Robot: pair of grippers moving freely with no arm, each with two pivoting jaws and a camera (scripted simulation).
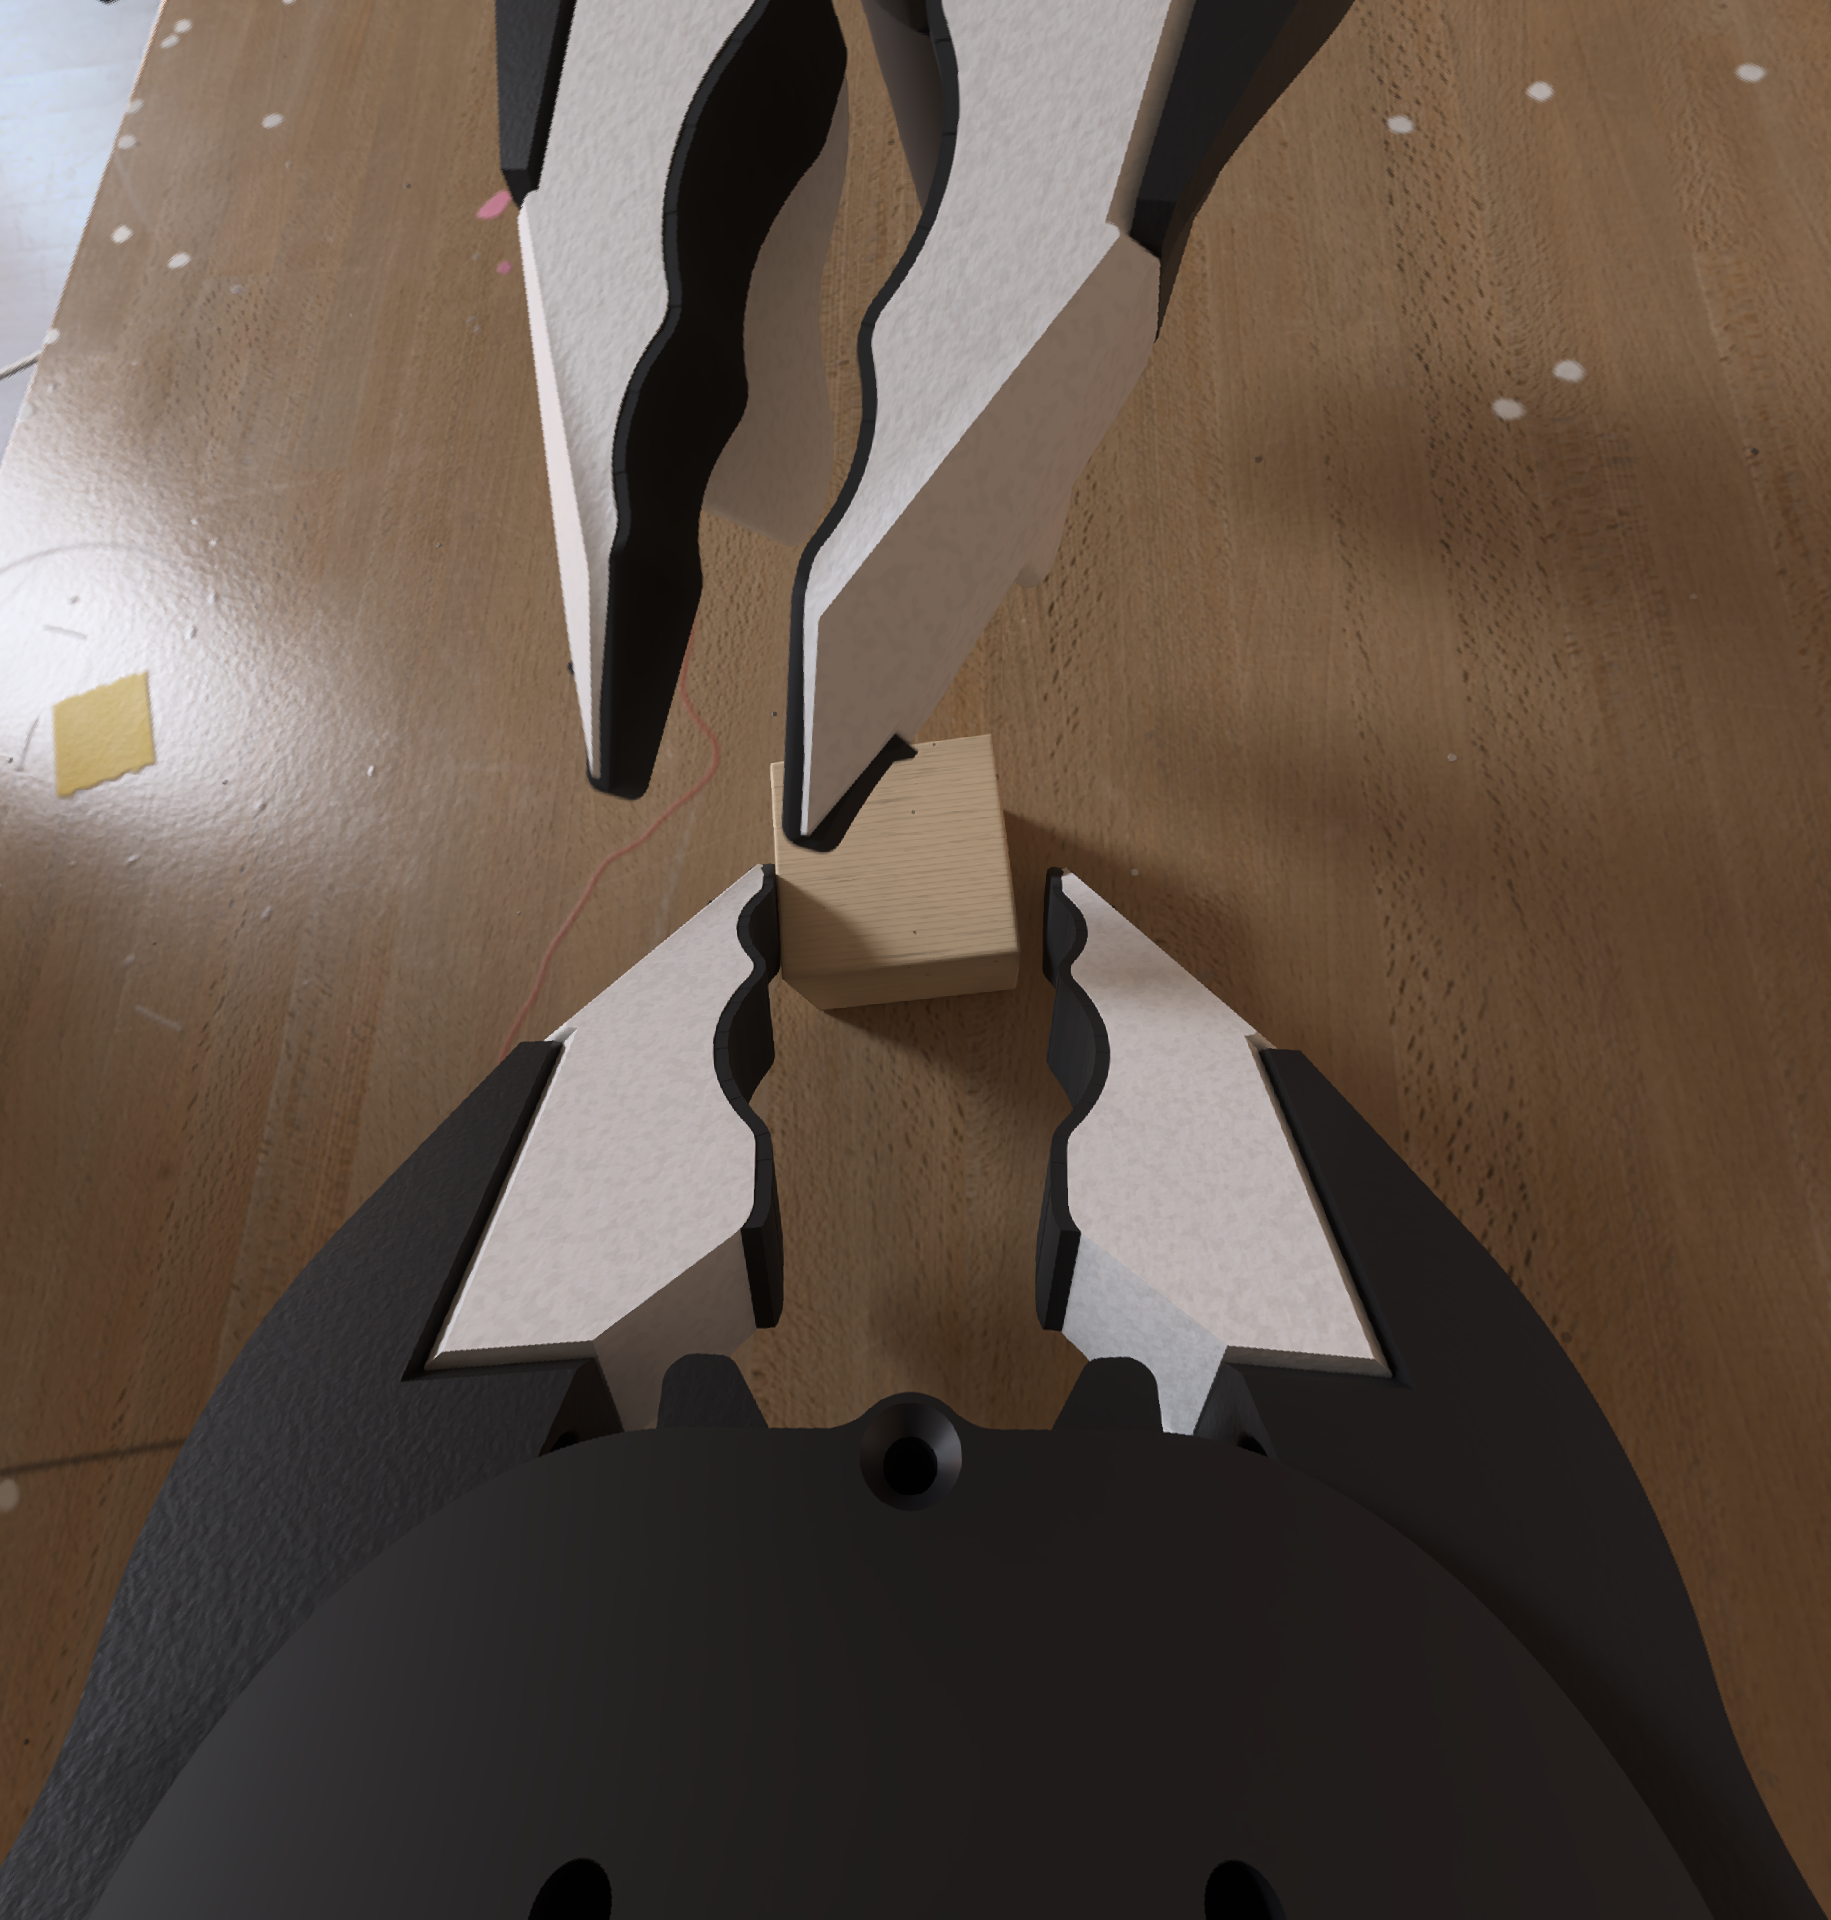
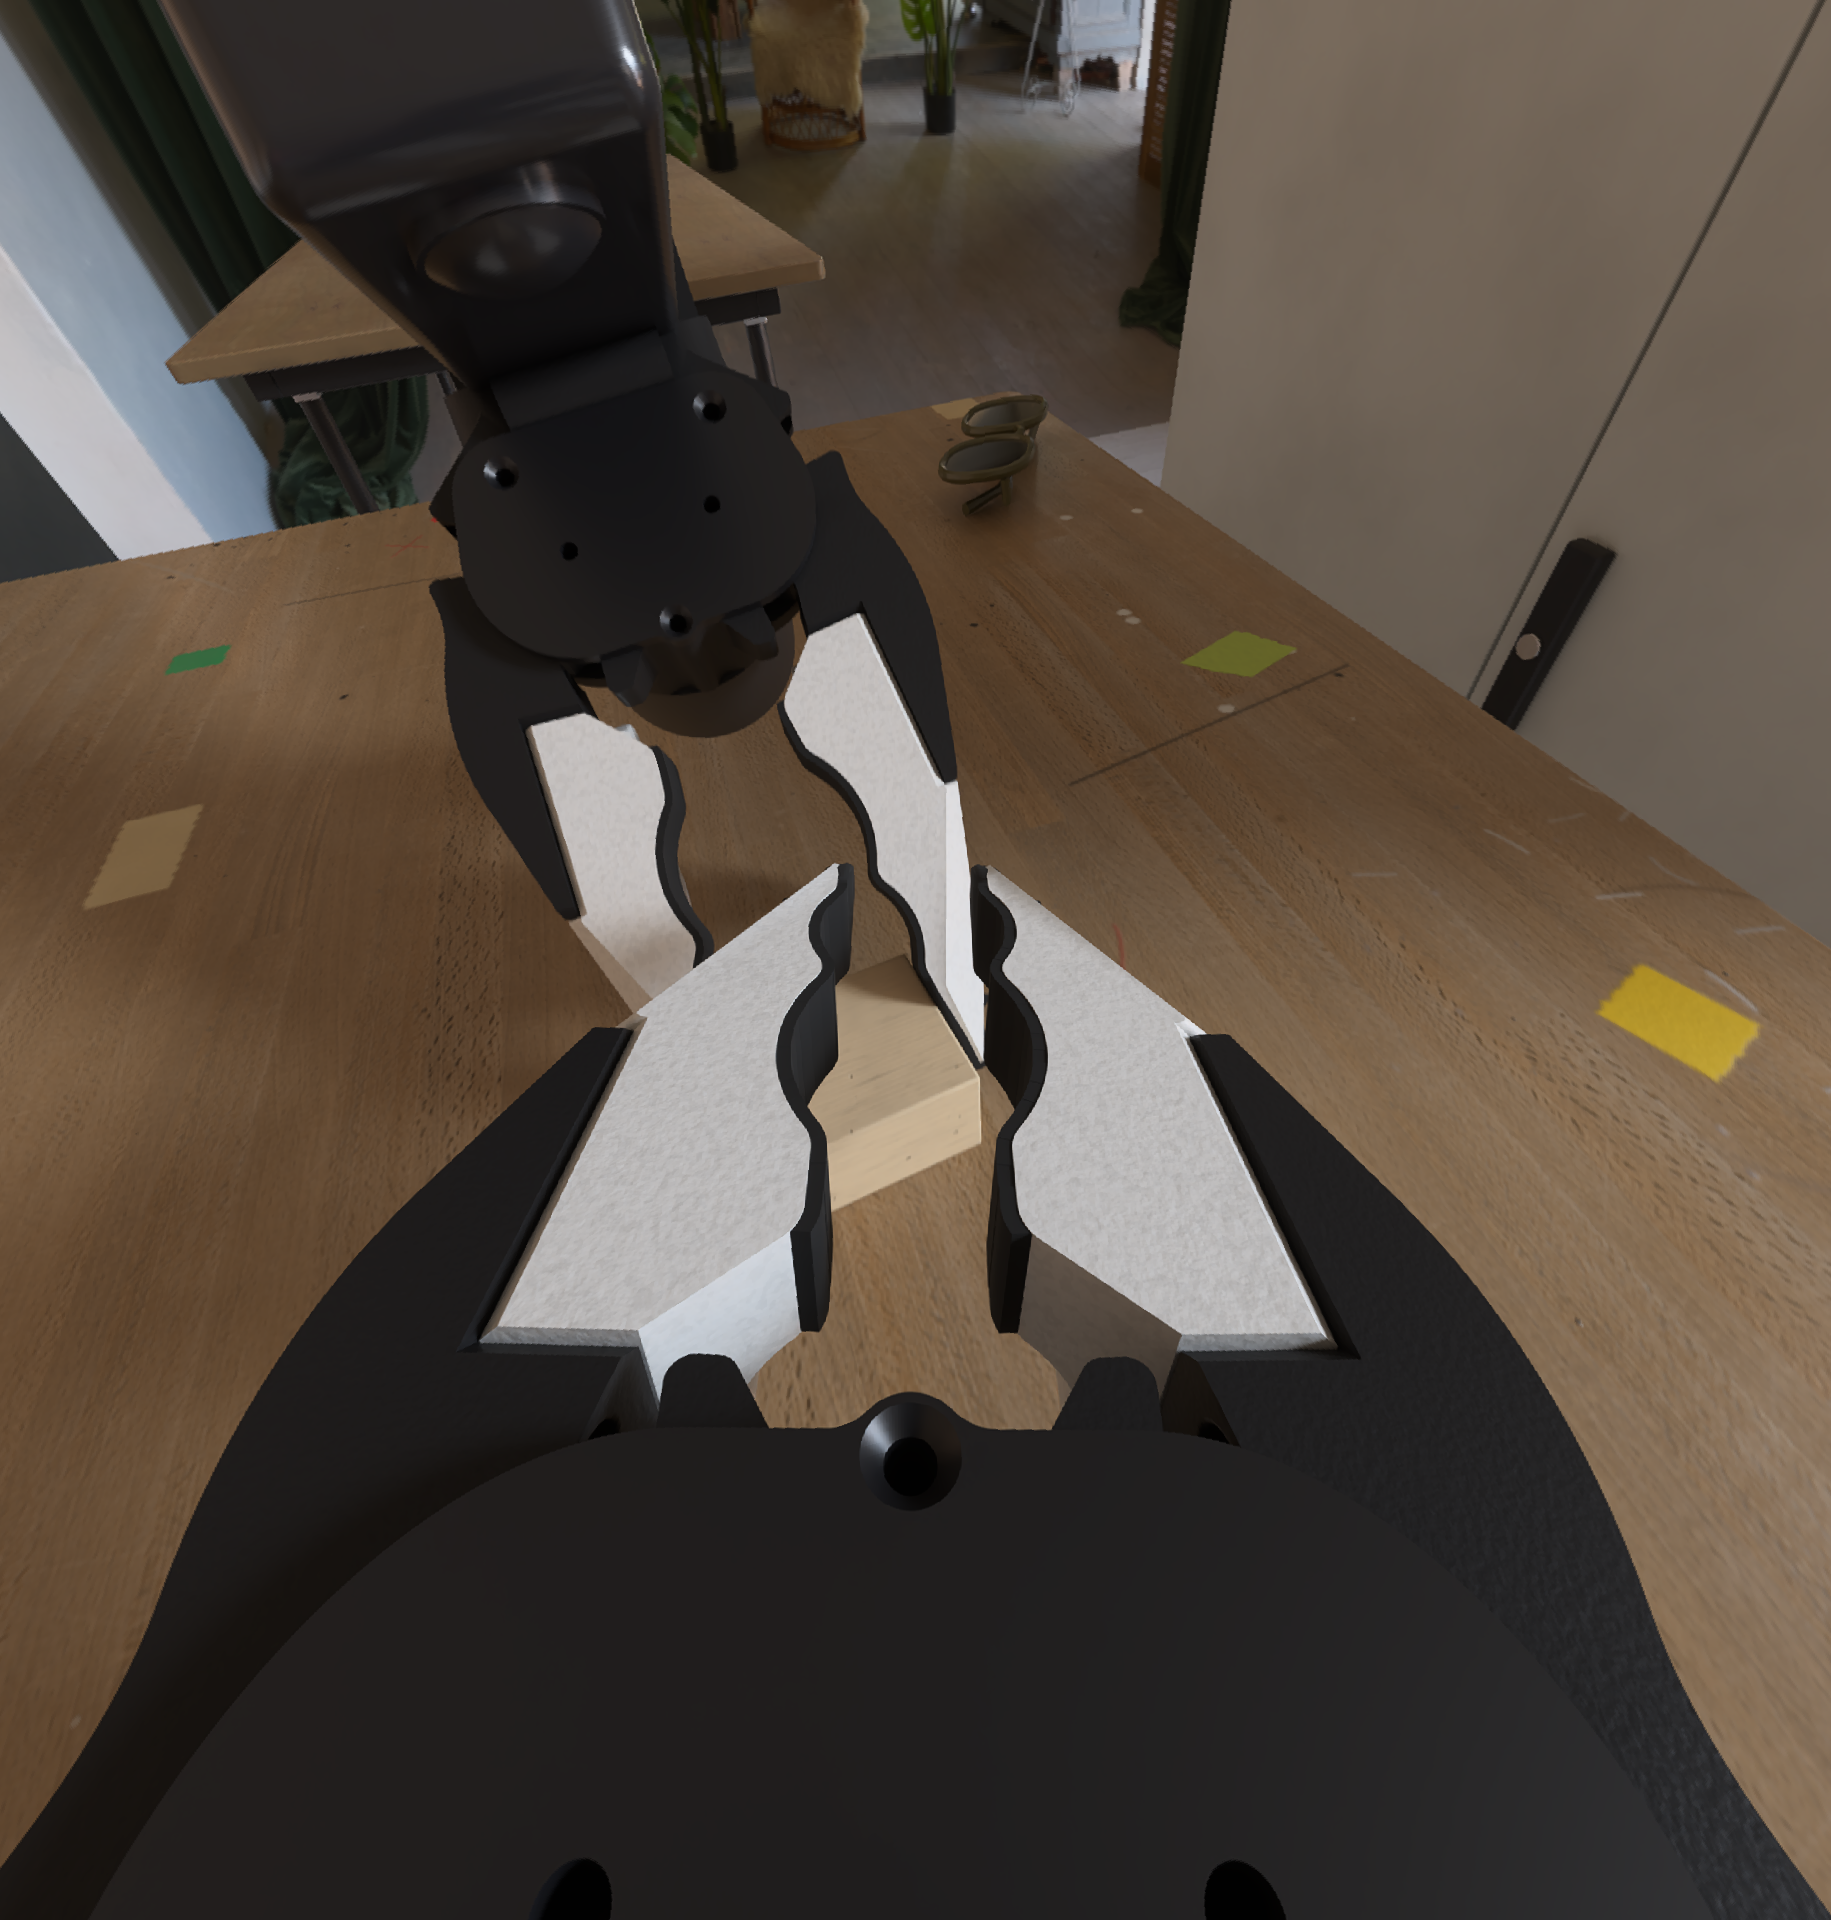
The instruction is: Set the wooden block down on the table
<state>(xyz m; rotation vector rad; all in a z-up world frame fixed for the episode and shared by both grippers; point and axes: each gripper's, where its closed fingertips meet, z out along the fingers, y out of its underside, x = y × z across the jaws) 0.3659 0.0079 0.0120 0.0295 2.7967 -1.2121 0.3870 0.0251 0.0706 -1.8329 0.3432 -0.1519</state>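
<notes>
A pale wooden block [image 1: 895, 883] appears to rest on the wooden table [image 1: 1410, 935]. My left gripper [image 1: 911, 878] is open around it: the left fingertip touches the block, and a gap shows at the right fingertip. My right gripper [image 1: 713, 810] comes down from the far side, open and empty, with one finger [image 1: 859, 675] in front of the block's far corner. In the right wrist view the block [image 2: 890, 1081] shows below and between the fingers of my right gripper [image 2: 911, 873], and the left gripper [image 2: 817, 1023] faces it.
A pair of dark glasses [image 2: 994, 452] lies at the table's far end. Flat tape patches mark the top: yellow [image 2: 1680, 1023], yellow-green [image 2: 1238, 655], green [image 2: 199, 658], and yellow [image 1: 106, 732]. A thin red thread [image 1: 630, 862] lies by the block. The table edge [image 2: 1617, 790] runs along the right.
</notes>
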